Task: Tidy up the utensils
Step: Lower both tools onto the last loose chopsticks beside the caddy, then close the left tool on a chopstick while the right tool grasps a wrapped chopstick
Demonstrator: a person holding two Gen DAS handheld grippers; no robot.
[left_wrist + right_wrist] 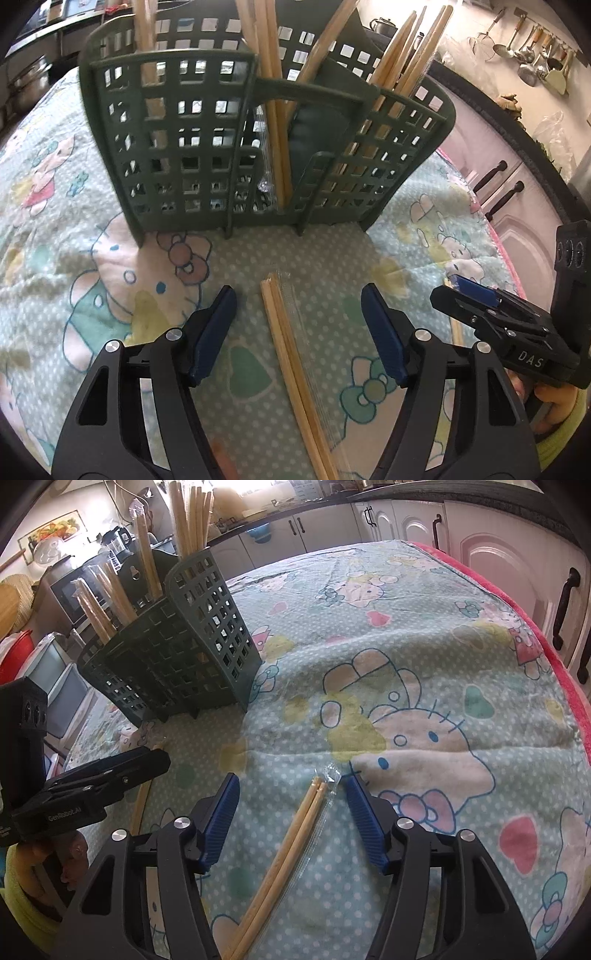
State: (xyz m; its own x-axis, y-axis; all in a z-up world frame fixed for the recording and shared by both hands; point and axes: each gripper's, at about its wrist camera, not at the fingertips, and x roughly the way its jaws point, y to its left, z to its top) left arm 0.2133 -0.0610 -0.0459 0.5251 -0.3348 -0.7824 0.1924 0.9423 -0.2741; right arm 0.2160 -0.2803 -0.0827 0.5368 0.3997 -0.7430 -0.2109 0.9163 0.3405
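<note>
From your left wrist view, your left gripper stands with its blue pads spread, a clear-wrapped pair of pale wooden chopsticks lying on the cloth between them, untouched by either pad. Ahead stands the dark green perforated plastic utensil caddy, upright, already holding several wrapped chopstick pairs in its compartments. Your right gripper shows at the right edge, near but apart. From your right wrist view, your right gripper is likewise spread around a second wrapped pair of pale wooden chopsticks, whose wrapper end lies just beside the right pad; nothing is pinched. The caddy sits up and to the left, with your left gripper between you and it. Risks, as I judge them: the soft cartoon-printed blanket may bunch between the pads and get caught with the sticks; the slick wrapper may let one stick slide out; and both hands heading for the caddy together may collide. The sticks already standing in the caddy crowd the openings, so a slanted insertion may snag on them.
</note>
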